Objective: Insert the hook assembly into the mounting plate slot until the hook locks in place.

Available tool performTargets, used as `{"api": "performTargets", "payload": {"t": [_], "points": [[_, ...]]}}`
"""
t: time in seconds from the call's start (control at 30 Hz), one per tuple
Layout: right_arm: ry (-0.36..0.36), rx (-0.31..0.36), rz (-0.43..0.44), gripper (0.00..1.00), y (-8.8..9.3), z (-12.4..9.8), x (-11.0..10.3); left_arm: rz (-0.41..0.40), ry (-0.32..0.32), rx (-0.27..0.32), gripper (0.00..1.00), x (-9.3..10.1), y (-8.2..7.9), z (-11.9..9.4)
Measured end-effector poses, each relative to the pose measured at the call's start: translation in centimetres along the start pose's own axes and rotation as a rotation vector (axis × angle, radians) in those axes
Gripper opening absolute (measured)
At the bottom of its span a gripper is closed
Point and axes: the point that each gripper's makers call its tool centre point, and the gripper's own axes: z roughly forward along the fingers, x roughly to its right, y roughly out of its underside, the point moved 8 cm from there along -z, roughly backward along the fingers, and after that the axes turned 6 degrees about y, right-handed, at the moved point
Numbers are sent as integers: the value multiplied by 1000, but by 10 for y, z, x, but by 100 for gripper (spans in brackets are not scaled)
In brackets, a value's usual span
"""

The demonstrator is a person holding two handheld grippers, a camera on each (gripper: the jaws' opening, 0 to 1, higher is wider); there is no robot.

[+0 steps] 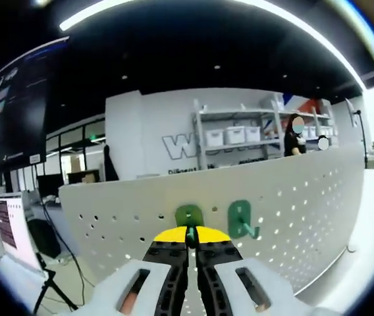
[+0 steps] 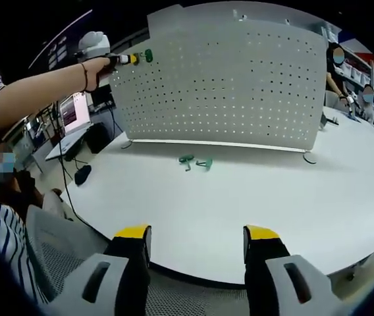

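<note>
In the left gripper view my left gripper (image 1: 191,238) is shut on a green hook (image 1: 189,217), whose plate lies against the white pegboard (image 1: 292,197) near its upper edge. A second green hook (image 1: 241,219) hangs on the board just to the right. In the right gripper view the left gripper (image 2: 129,59) shows at the board's (image 2: 226,79) top left corner, held by a person's hand (image 2: 93,69), with the hooks (image 2: 147,56) beside it. Two more green hooks (image 2: 195,161) lie on the white table (image 2: 240,210) before the board. My right gripper (image 2: 197,238) stands open above the table's near edge.
The pegboard stands upright on small feet on a round white table. A chair (image 2: 55,257) and a seated person in a striped shirt (image 2: 2,230) are at the left. Shelves with bins (image 1: 240,135) and other people stand behind. A monitor (image 1: 9,227) sits at the left.
</note>
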Motion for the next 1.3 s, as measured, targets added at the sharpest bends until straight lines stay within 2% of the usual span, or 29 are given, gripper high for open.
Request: {"api": "performTargets", "payload": {"t": [0.1, 0.43, 0.57, 0.67, 0.7, 0.73, 0.83, 0.9, 1.0, 1.1, 1.3], "points": [[1, 0, 5, 53, 0, 0, 1, -8, 3, -22, 1, -3, 4, 5], [-6, -8, -5, 53, 1, 2, -1, -44, -9, -39, 2, -2, 3, 7], [-7, -8, -6, 54, 1, 1, -1, -102, -17, -37, 3, -3, 3, 5], [-4, -5, -5, 54, 1, 0, 0, -107, -23, -45, 3, -2, 2, 5], [-3, -4, -2, 54, 1, 0, 0, -149, 4, -16, 6, 0, 0, 6], [-2, -2, 3, 54, 0, -1, 1, -181, 18, -12, 9, 1, 1, 5], [2, 4, 17, 54, 0, -2, 2, -132, 29, -45, 22, 1, 3, 5], [2, 8, 19, 54, -1, -1, 2, -152, 30, -43, 28, 0, 3, 3], [-1, 11, 14, 54, -1, -2, 0, -147, 28, -34, 30, -4, -3, -4], [-3, 13, 7, 54, -1, -2, -1, -151, 33, -14, 37, -7, -9, -9], [-6, 22, 3, 54, -2, -3, -1, -179, 49, -37, 47, -12, -13, -20]]}}
